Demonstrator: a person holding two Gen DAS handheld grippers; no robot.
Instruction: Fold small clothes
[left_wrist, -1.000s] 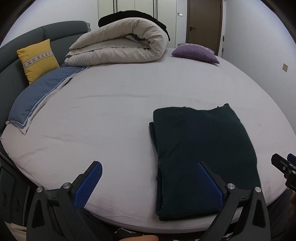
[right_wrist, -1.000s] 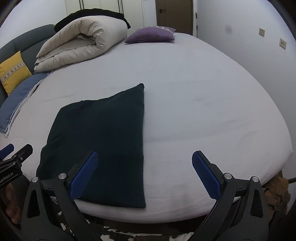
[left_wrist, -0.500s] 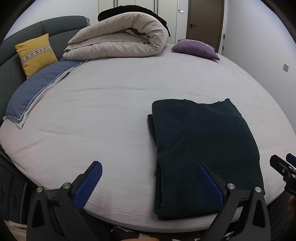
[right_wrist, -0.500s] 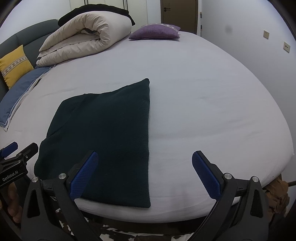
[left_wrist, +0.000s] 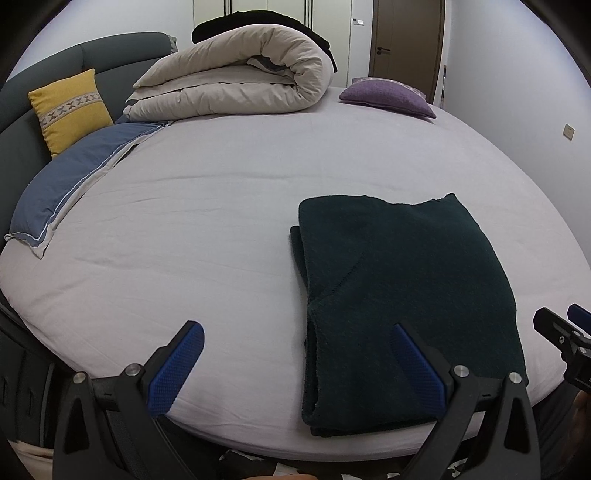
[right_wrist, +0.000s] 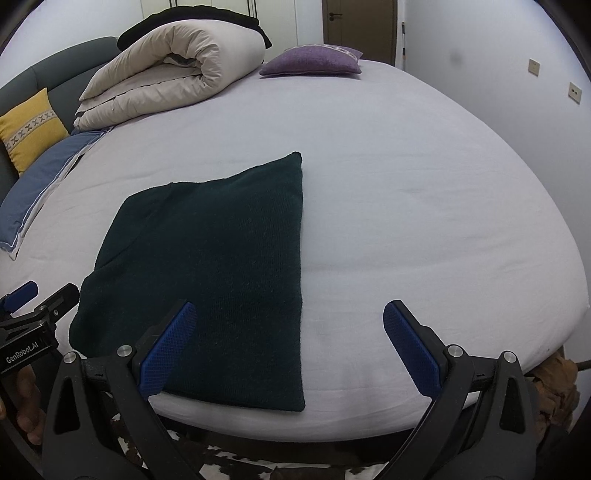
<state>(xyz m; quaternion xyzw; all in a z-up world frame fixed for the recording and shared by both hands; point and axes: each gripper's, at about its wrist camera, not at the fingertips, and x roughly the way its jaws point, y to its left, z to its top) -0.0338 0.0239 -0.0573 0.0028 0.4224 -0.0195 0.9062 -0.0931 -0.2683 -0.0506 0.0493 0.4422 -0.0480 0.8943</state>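
On the bed: a dark green garment (left_wrist: 406, 288) lies folded into a flat rectangle near the front edge of the pale sheet (left_wrist: 221, 206), touched by neither gripper.
Left gripper (left_wrist: 295, 363): jaws spread wide, nothing between them; its blue pads (left_wrist: 173, 369) hover over the front edge of the bed, the right pad above the garment's near left part.
Right gripper (right_wrist: 284, 349): jaws likewise wide apart and empty; the left pad overlaps the garment's near edge in the picture, the right pad sits over bare sheet.
Only the left wrist view shows: the garment's stacked layers along its left side, a diagonal seam across the top layer, and a lower layer peeking out at the far left corner; also the other gripper's tip at the right margin.
Only the right wrist view shows: the garment's straight right edge and pointed far corner; a printed label on the left gripper's body at the left margin; fingers of a hand (right_wrist: 26, 406) holding that tool; a brown bundle at the lower right, too blurred to name.
Both views: a rolled beige duvet (left_wrist: 240, 81) at the far side with a black cloth on top, a purple cushion (left_wrist: 384, 96) beside it, a yellow cushion (left_wrist: 70, 107) against the dark headboard, and a blue pillow (left_wrist: 74, 188) along the left edge.
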